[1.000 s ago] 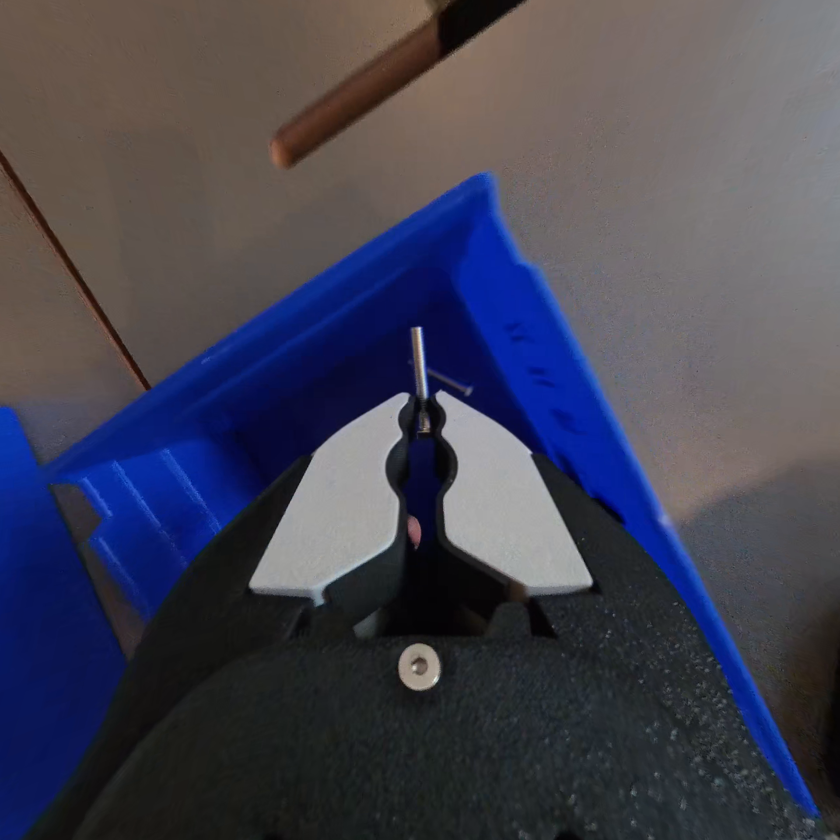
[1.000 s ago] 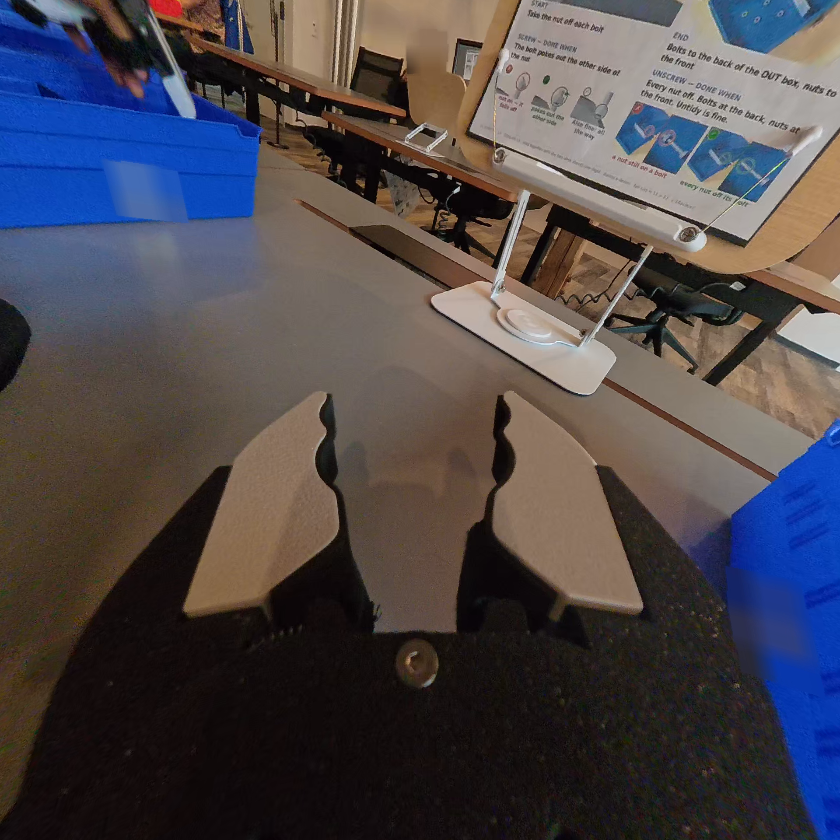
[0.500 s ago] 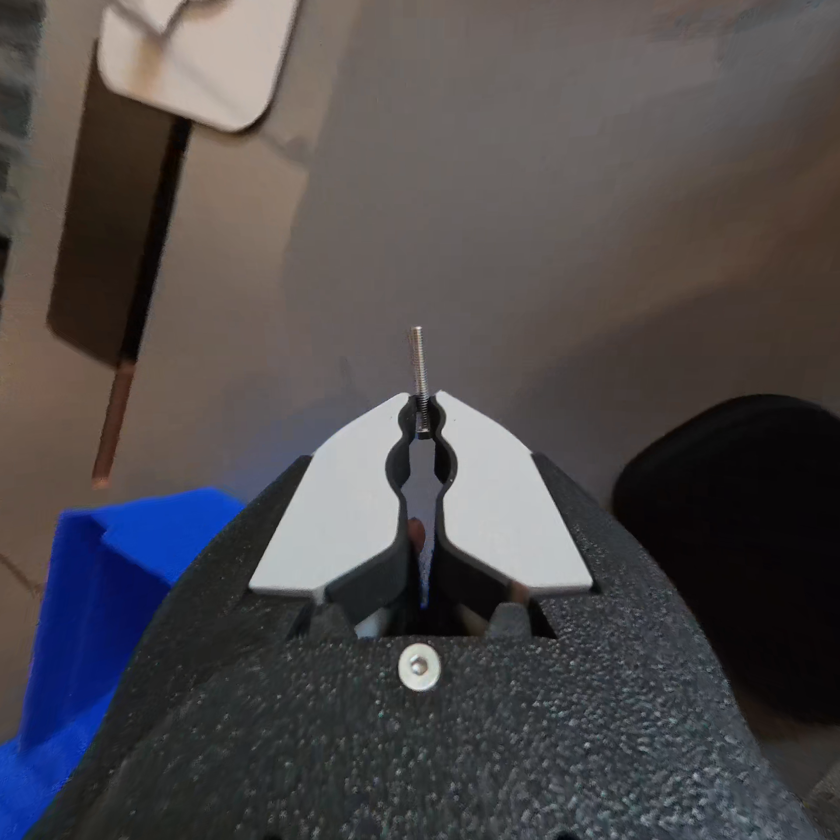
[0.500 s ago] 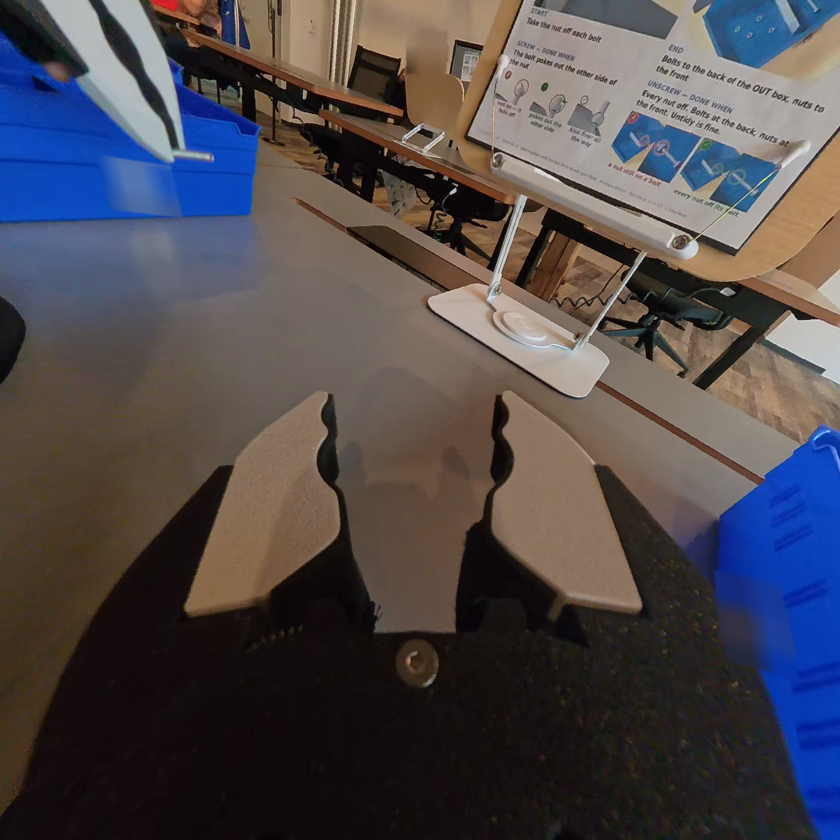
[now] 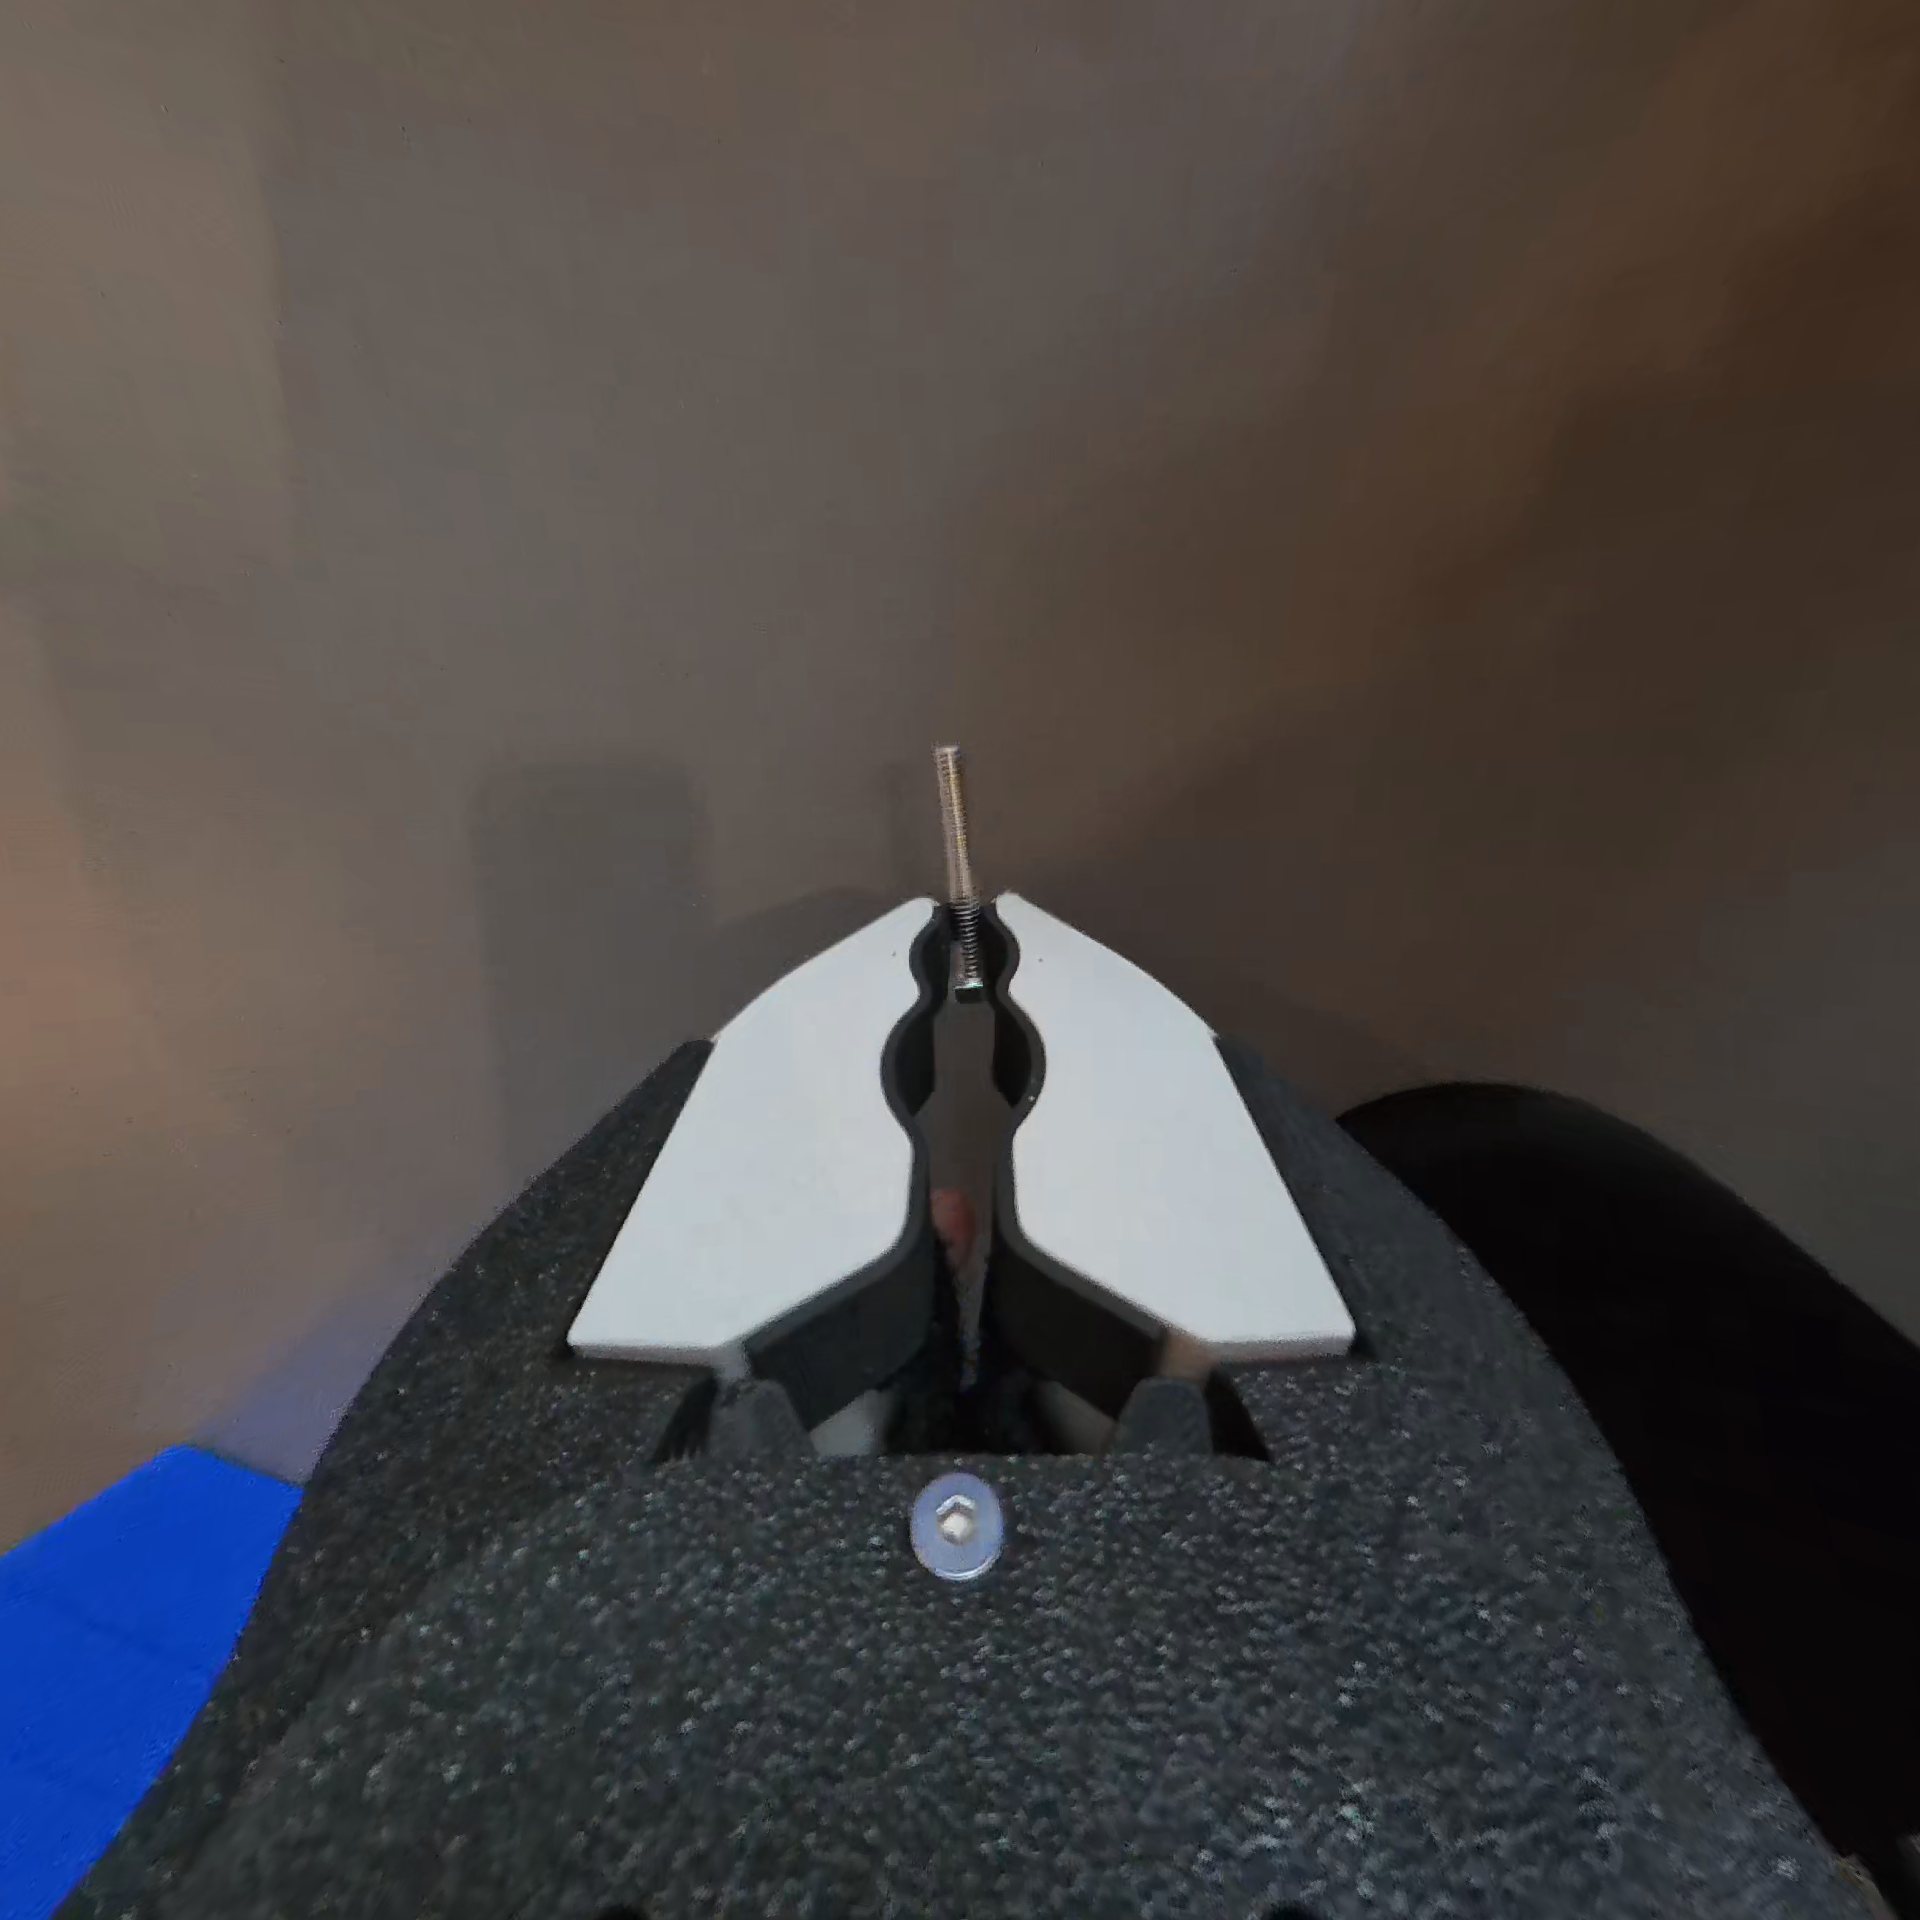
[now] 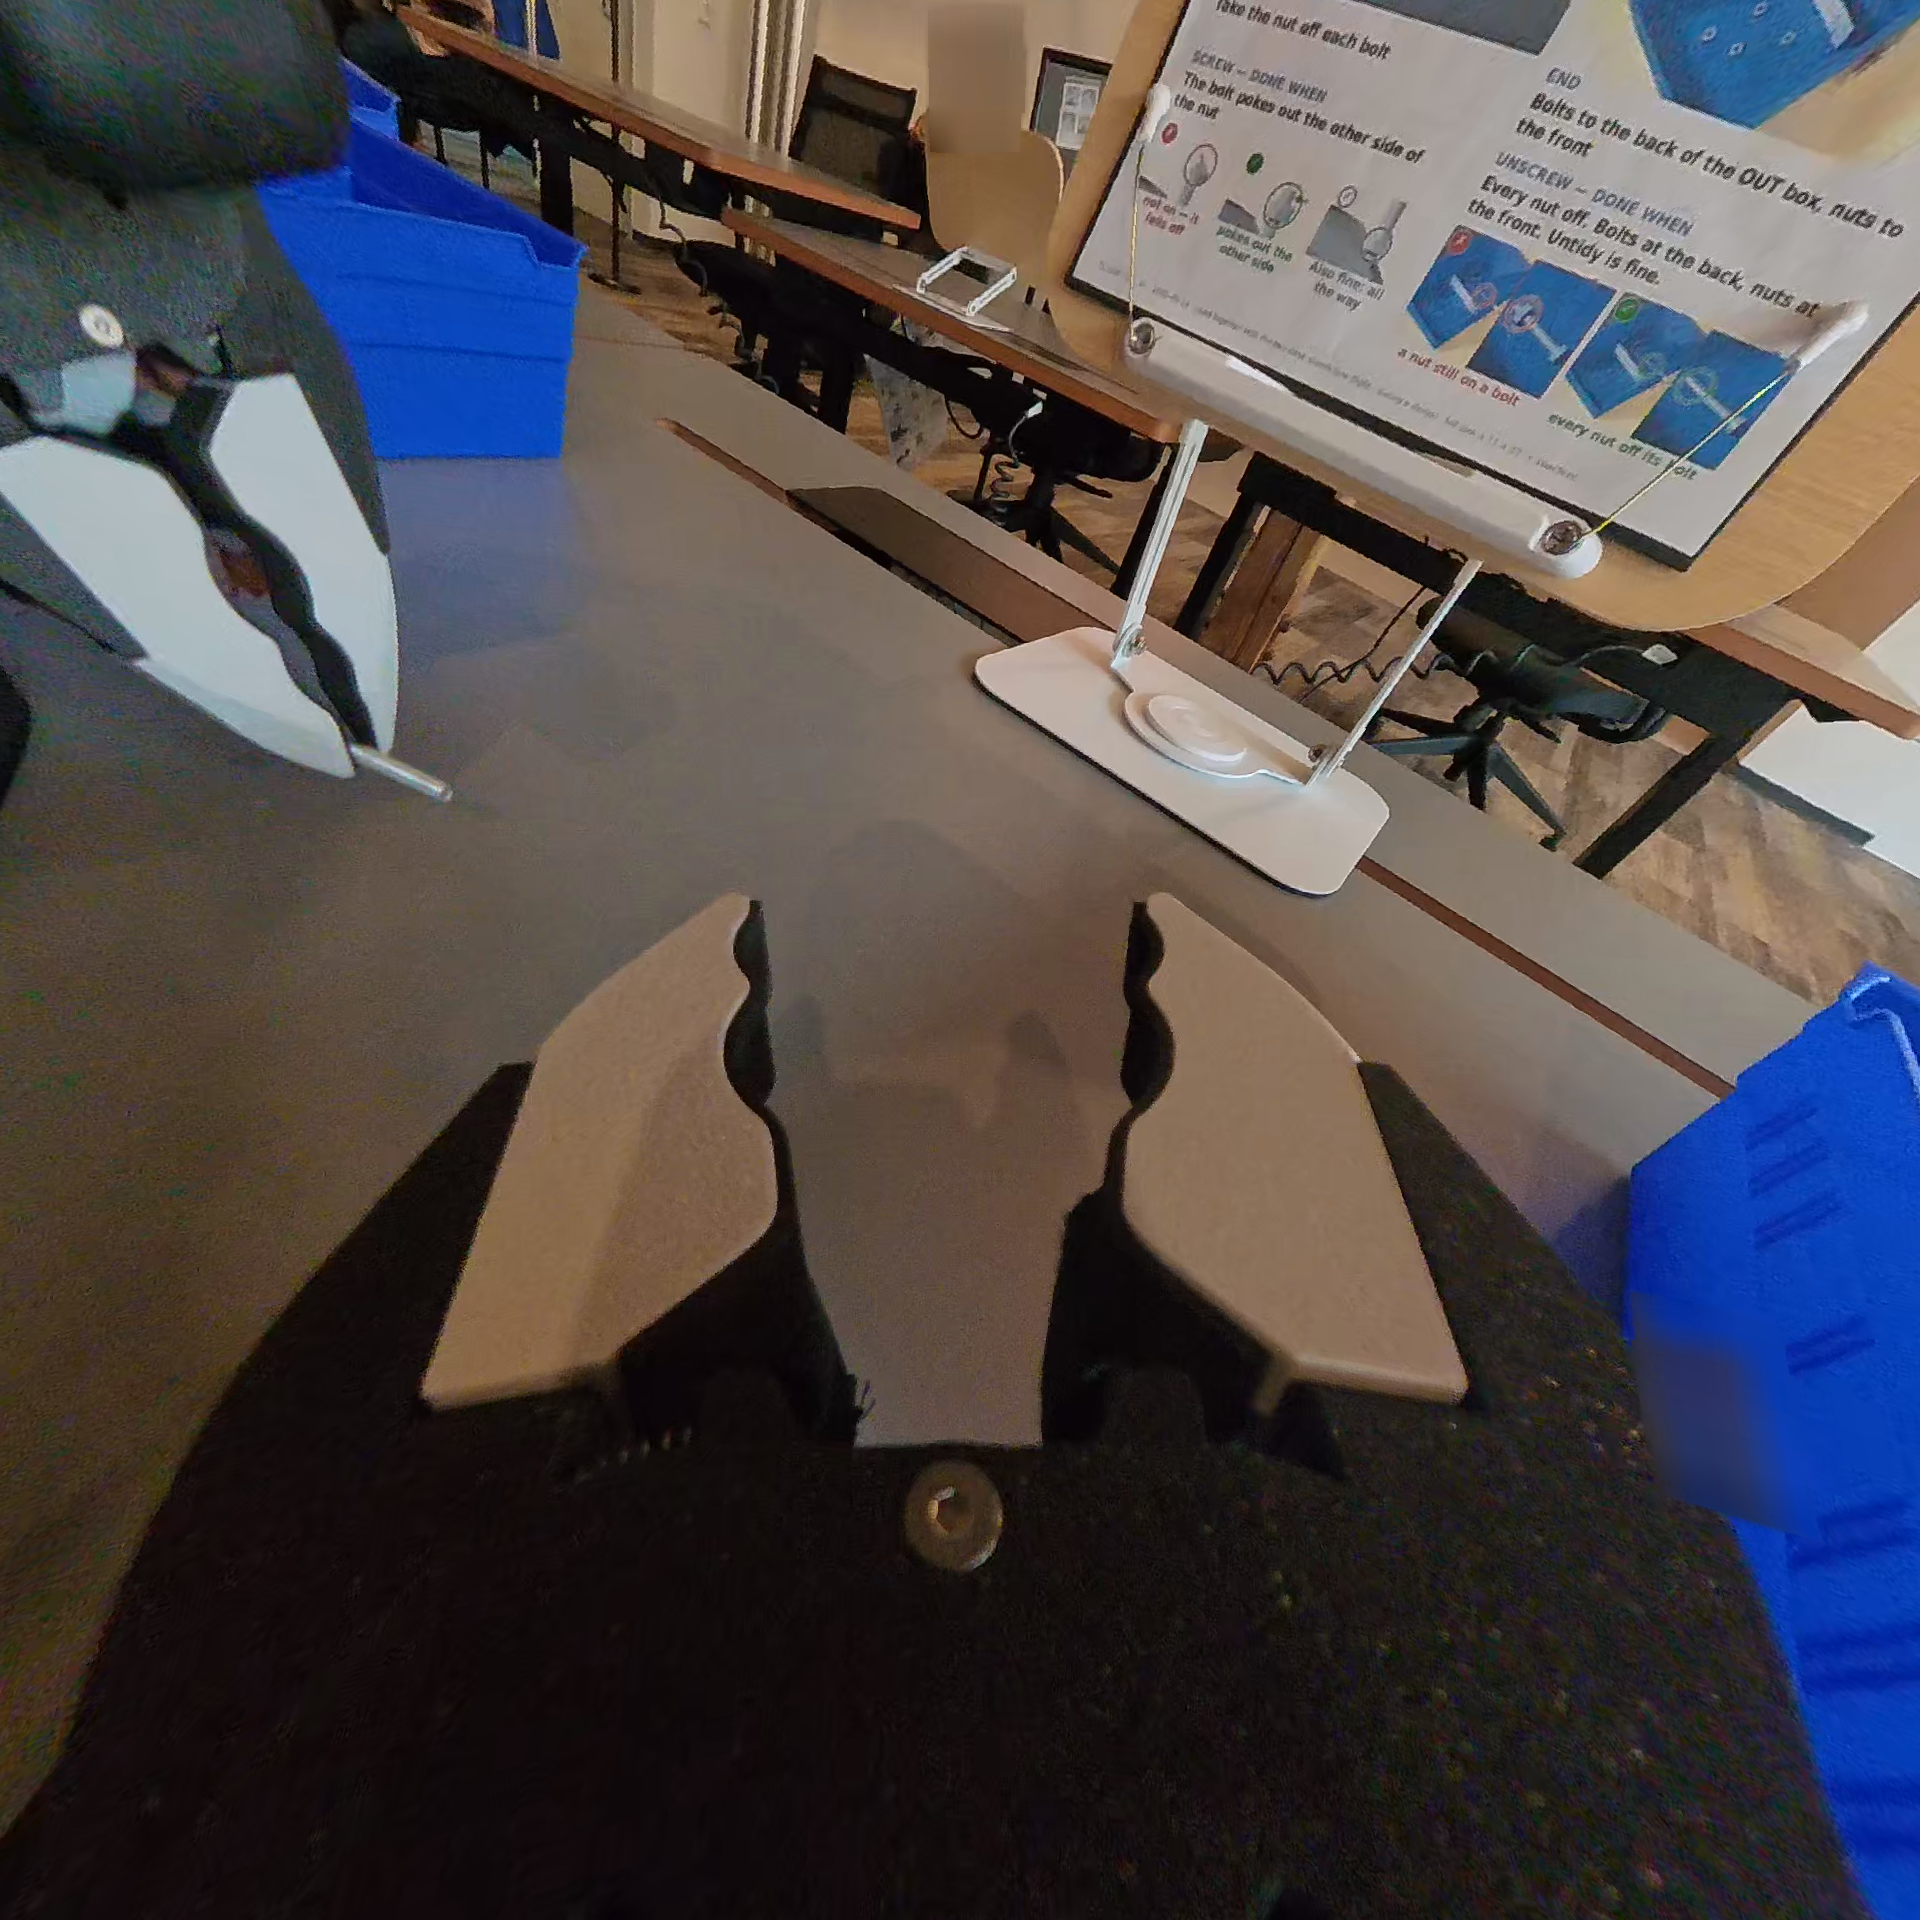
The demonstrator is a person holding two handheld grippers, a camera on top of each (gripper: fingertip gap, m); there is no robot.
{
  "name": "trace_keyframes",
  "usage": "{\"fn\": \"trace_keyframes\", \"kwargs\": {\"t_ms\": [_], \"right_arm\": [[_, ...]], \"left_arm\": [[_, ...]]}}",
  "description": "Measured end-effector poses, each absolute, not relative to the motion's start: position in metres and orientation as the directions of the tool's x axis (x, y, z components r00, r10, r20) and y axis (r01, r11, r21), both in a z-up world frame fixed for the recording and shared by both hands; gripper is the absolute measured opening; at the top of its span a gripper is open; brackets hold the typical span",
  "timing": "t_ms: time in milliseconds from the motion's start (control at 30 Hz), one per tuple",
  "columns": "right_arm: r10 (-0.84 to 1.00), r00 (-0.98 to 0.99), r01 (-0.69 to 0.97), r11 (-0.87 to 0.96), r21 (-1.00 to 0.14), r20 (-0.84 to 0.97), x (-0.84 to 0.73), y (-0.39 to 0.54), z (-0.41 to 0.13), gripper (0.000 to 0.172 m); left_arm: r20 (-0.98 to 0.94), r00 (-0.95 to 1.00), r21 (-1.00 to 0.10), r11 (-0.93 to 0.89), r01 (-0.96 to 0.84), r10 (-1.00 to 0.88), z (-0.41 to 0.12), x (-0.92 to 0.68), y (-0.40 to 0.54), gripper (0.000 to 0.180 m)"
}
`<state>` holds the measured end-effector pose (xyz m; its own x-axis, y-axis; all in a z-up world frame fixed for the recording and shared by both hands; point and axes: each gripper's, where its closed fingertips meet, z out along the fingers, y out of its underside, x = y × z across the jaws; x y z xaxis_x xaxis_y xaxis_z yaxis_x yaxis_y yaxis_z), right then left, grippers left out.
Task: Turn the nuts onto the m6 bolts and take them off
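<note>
My left gripper (image 5: 964,906) is shut on a thin silver bolt (image 5: 954,821). The pads grip it near its head and the threaded shaft sticks out forward over the grey table (image 5: 935,416). No nut shows on the bolt. The right wrist view shows the left gripper (image 6: 348,753) at the far left with the bolt (image 6: 403,777) poking from its tips above the table. My right gripper (image 6: 948,914) is open and empty, low over the grey table (image 6: 727,727).
Blue bins stand at the back left (image 6: 447,301) and at the right edge (image 6: 1797,1299). A white stand (image 6: 1195,738) holds an instruction sheet (image 6: 1507,229) beyond the right gripper. A blue bin corner (image 5: 114,1621) shows at the lower left of the left wrist view. Tip to tip, the grippers are about 20 cm apart.
My left gripper has carried the bolt out of the blue bin and over the bare table, closer to the right gripper. The right gripper has stayed open and nearly still.
</note>
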<state>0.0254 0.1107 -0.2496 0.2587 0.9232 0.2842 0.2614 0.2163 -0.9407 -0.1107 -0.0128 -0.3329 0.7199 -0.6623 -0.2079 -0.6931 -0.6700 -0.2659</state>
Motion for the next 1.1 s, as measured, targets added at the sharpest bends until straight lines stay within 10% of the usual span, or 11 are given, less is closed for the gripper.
{"fn": "trace_keyframes", "kwargs": {"t_ms": [567, 1100], "right_arm": [[0.924, 0.251, 0.269, 0.219, -0.938, 0.288, 0.025, 0.109, -0.250, 0.066], [0.927, 0.245, 0.277, 0.213, -0.937, 0.284, 0.025, 0.109, -0.254, 0.066]], "left_arm": [[-0.173, 0.764, -0.302, -0.705, -0.642, -0.622, -0.345, -0.101, -0.012, 0.030], [-0.253, 0.924, -0.712, -0.591, -0.379, -0.287, -0.195, -0.223, -0.115, 0.053]]}}
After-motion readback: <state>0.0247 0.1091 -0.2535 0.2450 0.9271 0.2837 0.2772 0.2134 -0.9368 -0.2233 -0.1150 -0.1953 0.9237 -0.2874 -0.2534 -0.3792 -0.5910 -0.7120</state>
